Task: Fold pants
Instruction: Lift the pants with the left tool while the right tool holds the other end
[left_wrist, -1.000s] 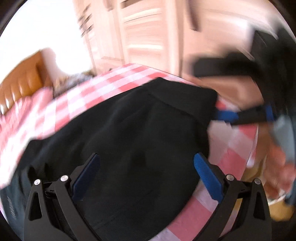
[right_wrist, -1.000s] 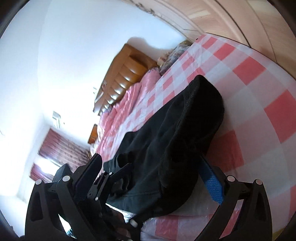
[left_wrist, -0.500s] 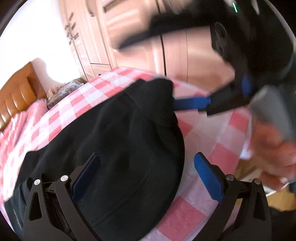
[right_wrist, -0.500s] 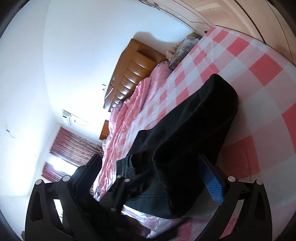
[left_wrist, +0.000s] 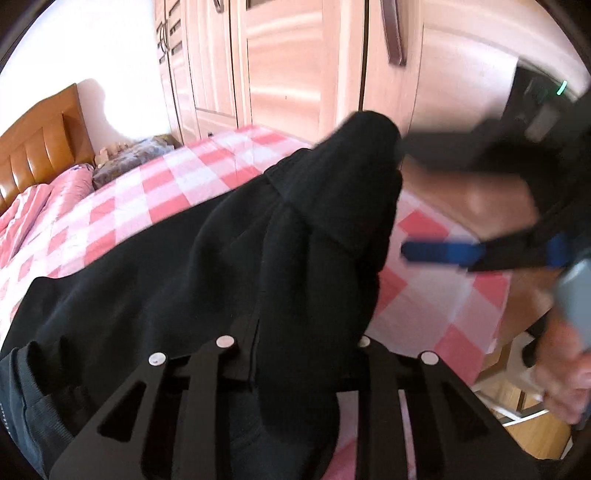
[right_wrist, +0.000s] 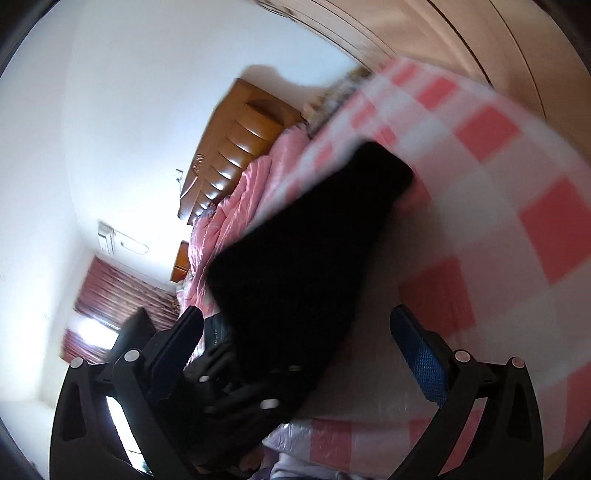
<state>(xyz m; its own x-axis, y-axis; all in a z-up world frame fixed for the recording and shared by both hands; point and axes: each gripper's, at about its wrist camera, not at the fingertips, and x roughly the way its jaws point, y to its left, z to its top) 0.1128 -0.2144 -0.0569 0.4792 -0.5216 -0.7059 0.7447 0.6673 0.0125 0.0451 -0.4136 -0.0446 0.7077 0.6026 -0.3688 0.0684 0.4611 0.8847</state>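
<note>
Black pants (left_wrist: 229, 258) lie across the pink-checked bed (left_wrist: 140, 192), and in the right wrist view the pants (right_wrist: 306, 251) run away from the camera. My left gripper (left_wrist: 295, 332) has its jaws closing on a bunched fold of the pants; the fabric covers the fingertips. My right gripper (left_wrist: 402, 199) comes in from the right, open wide, with one blue pad (left_wrist: 439, 253) low and the dark upper finger against the raised pants end (left_wrist: 369, 140). In its own view the right gripper (right_wrist: 295, 314) stands open around the near pants edge without pressing on it.
A wooden headboard (left_wrist: 40, 144), a pink quilt (left_wrist: 26, 210) and a patterned pillow (left_wrist: 129, 158) lie at the far end. Wardrobe doors (left_wrist: 288, 66) stand behind the bed. A person's hand (left_wrist: 565, 373) holds the right gripper's handle over the wooden floor (left_wrist: 506, 391).
My left jaws went from wide open to drawn in on the pants fabric. The far pants end has risen off the bed beside the right gripper, which shifted up and right.
</note>
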